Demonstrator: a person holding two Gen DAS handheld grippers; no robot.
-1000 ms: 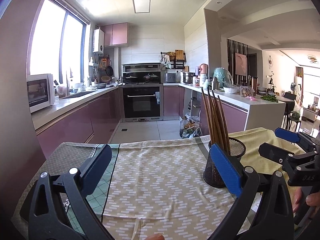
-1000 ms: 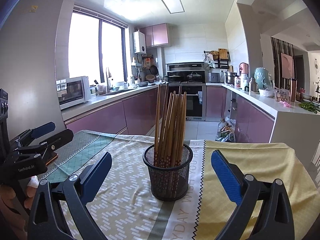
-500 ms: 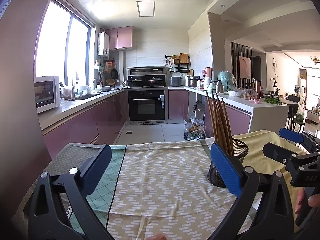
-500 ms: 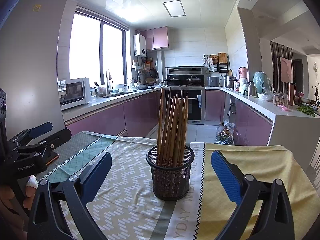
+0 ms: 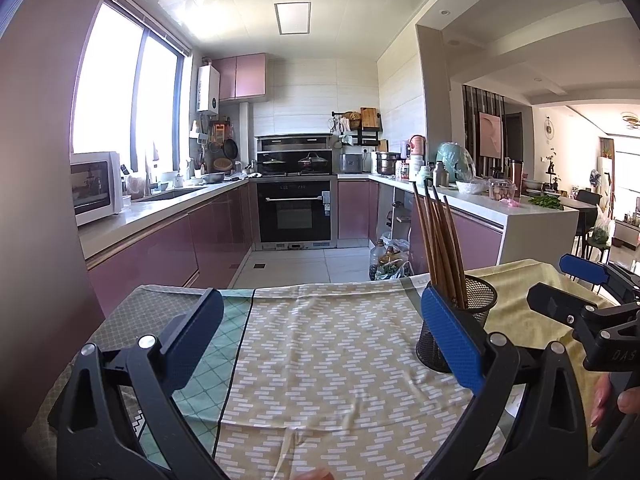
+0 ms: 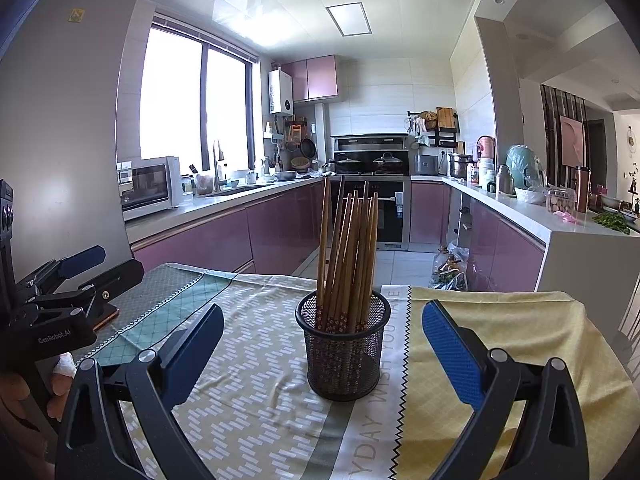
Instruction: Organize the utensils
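Observation:
A black mesh holder [image 6: 343,350] stands upright on the cloth-covered table and holds several brown chopsticks [image 6: 348,256]. In the right wrist view it sits centred ahead of my open, empty right gripper [image 6: 320,344]. My left gripper [image 5: 320,332] is open and empty over the patterned cloth; the holder [image 5: 476,308] shows behind its right finger [image 5: 450,340]. Each gripper shows at the edge of the other's view: the left gripper [image 6: 76,276] and the right gripper [image 5: 560,288].
The table carries a patterned cloth [image 5: 320,344], a green checked cloth [image 6: 172,304] at the left and a yellow cloth [image 6: 500,320] at the right. A brown flat object [image 6: 106,314] lies under the left gripper. Kitchen counters [image 6: 516,208] lie beyond the far table edge.
Both cameras have tilted up a little and eased back, so the holder and table sit lower in view. Both grippers stay open and empty.

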